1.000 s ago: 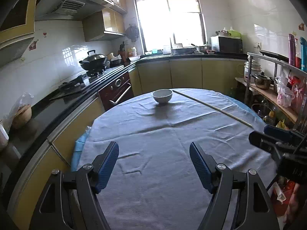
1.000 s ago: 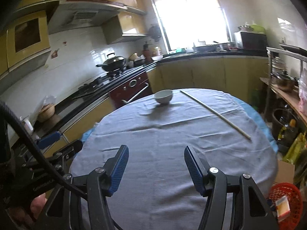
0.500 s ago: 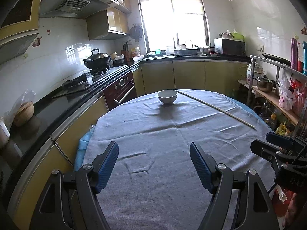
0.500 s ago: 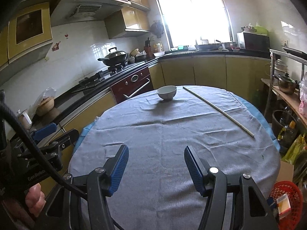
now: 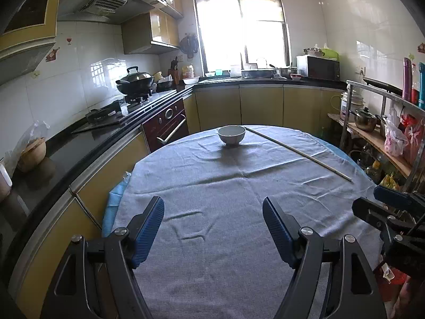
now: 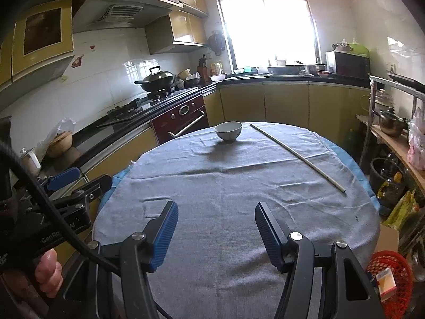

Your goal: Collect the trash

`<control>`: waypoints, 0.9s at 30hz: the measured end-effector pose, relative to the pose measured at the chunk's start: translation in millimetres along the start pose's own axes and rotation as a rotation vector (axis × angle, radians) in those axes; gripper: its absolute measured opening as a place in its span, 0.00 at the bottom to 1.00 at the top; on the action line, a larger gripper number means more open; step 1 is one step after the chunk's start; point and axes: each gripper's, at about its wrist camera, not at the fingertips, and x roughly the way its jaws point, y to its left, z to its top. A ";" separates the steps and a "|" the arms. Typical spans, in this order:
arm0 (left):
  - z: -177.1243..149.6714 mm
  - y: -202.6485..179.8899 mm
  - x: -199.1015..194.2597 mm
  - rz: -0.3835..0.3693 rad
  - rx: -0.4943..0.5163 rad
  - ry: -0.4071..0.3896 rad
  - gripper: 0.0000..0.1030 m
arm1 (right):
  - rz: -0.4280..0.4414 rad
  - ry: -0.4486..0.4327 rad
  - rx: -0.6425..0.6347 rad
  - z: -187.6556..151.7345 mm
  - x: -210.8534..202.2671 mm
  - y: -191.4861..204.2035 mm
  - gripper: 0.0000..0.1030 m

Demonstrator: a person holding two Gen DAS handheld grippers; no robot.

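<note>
1. Since the earlier frames, both views have been tilted slightly upward, so that the bowl and the stick are seen lower in the picture; nothing on the worktop has been shifted.
2. A white bowl (image 5: 231, 134) is seen upright at the far side of the round worktop (image 5: 239, 239), on the grey cloth; its contents cannot be made out.
3. A red mesh basket (image 6: 388, 265) is seen on the floor beside the worktop, at the lower right of the right wrist view; a small orange-and-white carton (image 6: 386, 281) is lying in it.
4. A long, thin, pale stick (image 5: 297, 152) is laid straight across the far right part of the cloth, just beside the bowl at its far end but apart from it.
5. The left gripper (image 5: 213, 219) is held above the near part of the cloth, its jaws set wide with nothing between them.
6. The right gripper (image 6: 216, 222) is held likewise over the near cloth, its jaws set apart and empty.
7. Part of a hand (image 6: 49, 272) is seen on the left gripper's handle in the right wrist view.
</note>
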 end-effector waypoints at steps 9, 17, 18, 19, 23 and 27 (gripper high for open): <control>-0.4 -3.7 10.5 -0.018 0.012 0.011 0.75 | -0.061 0.013 0.014 -6.7 -2.8 -4.7 0.62; 0.7 -10.2 14.9 -0.048 0.031 0.009 0.75 | -0.101 0.011 0.039 -9.1 -10.5 -11.4 0.62; 1.0 -11.1 15.2 -0.052 0.034 0.007 0.75 | -0.108 0.010 0.041 -9.3 -12.4 -11.8 0.62; 1.7 -12.4 15.4 -0.055 0.036 0.004 0.75 | -0.113 0.008 0.042 -9.1 -13.4 -11.9 0.62; 3.5 -17.0 16.9 -0.075 0.041 0.001 0.75 | -0.138 0.003 0.039 -9.6 -18.2 -11.3 0.62; 3.8 -22.7 18.1 -0.085 0.057 0.000 0.75 | -0.155 -0.001 0.053 -9.6 -21.2 -15.5 0.62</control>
